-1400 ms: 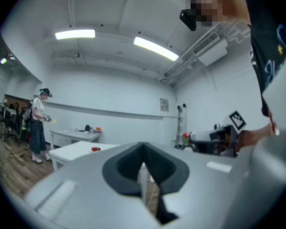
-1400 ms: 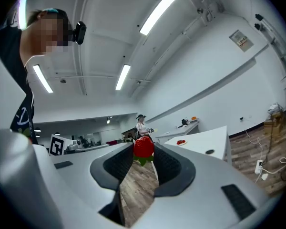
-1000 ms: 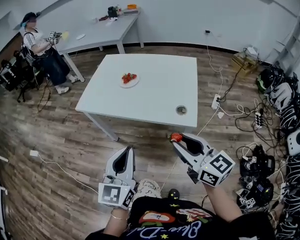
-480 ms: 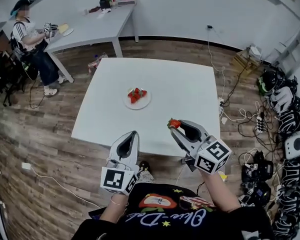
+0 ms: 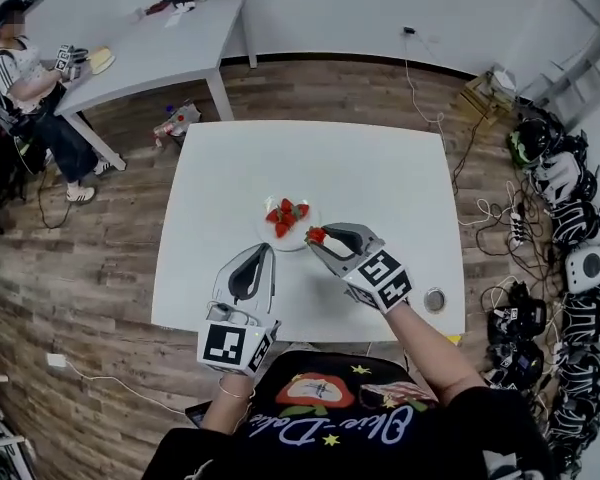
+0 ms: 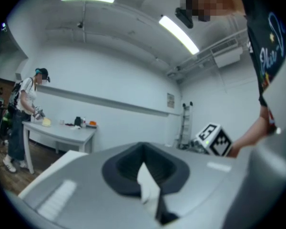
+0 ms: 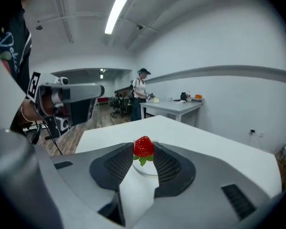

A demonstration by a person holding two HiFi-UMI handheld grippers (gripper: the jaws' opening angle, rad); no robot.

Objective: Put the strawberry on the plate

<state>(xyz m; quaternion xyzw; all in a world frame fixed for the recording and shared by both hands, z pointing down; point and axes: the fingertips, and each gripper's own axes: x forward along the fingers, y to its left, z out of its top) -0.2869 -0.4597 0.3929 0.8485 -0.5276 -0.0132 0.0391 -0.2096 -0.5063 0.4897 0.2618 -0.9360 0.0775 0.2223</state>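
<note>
My right gripper point(image 5: 316, 236) is shut on a red strawberry point(image 5: 315, 235) with green leaves, held just right of the white plate point(image 5: 302, 236) near the middle of the white table point(image 5: 380, 178). The plate holds several strawberries point(image 5: 285, 215). In the right gripper view the strawberry point(image 7: 143, 147) sits pinched between the jaw tips, with the plate point(image 7: 148, 170) showing just below it. My left gripper point(image 5: 262, 251) hovers over the table's near part, left of the plate, its jaws shut with nothing between them point(image 6: 144, 168).
A small round metal object point(image 5: 435, 299) lies near the table's near right corner. A second table point(image 5: 150, 48) stands at the far left, with a seated person point(image 5: 20, 78) beside it. Cables and gear point(image 5: 555, 218) crowd the floor at the right.
I have moved forward to the table. My right gripper has carried the strawberry up to the plate's right side, and the left gripper now hangs over the tabletop.
</note>
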